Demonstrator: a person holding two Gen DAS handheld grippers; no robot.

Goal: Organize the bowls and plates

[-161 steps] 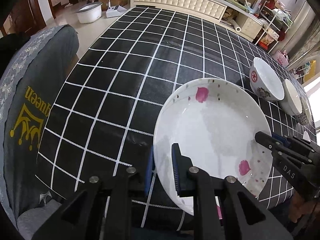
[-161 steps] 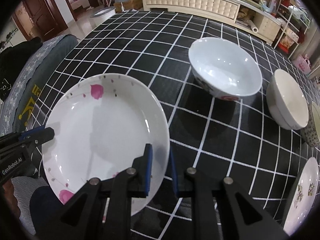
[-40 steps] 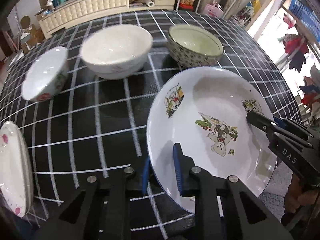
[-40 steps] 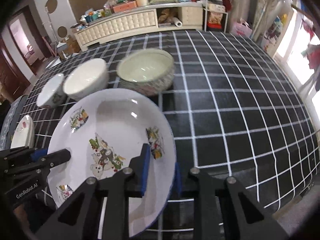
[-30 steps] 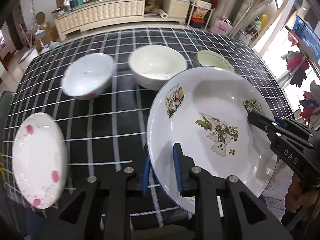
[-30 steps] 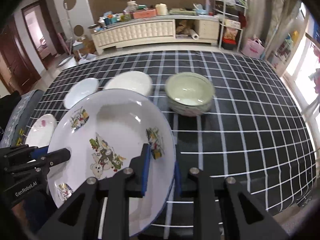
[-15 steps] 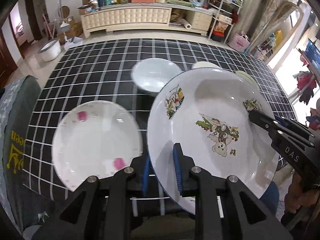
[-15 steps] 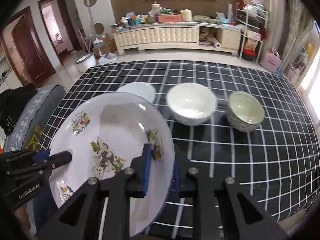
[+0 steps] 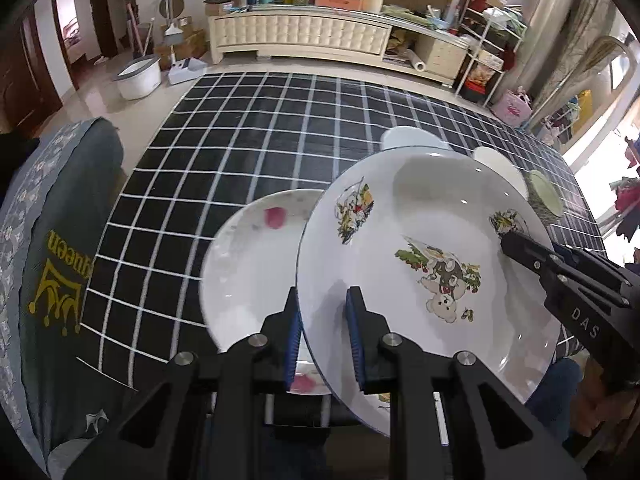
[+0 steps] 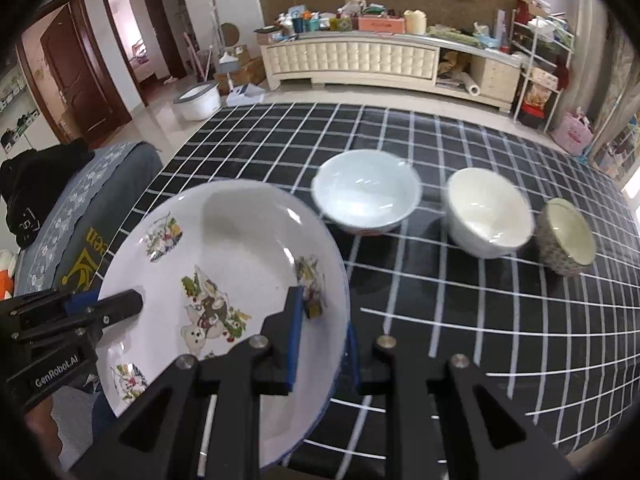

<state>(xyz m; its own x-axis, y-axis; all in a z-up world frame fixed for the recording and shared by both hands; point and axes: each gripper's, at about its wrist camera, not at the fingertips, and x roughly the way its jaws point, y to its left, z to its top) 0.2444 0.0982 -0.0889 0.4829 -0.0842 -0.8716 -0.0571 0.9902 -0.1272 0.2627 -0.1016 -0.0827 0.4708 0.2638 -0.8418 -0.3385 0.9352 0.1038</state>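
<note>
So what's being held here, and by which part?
The cartoon plate, by opposite rims: left claw on one edge, right claw on the other.

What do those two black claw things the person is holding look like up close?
Both are matte black plastic, built from angular, cut-out struts joined by silver bolts. Each finger ends in a flat pad faced with ribbed blue rubber. The left gripper carries white lettering "GenRobot.AI" on its side, seen from the right camera; the right gripper reads "DAS". No cables show. Of the person, only a bit of a hand shows behind each gripper.
</note>
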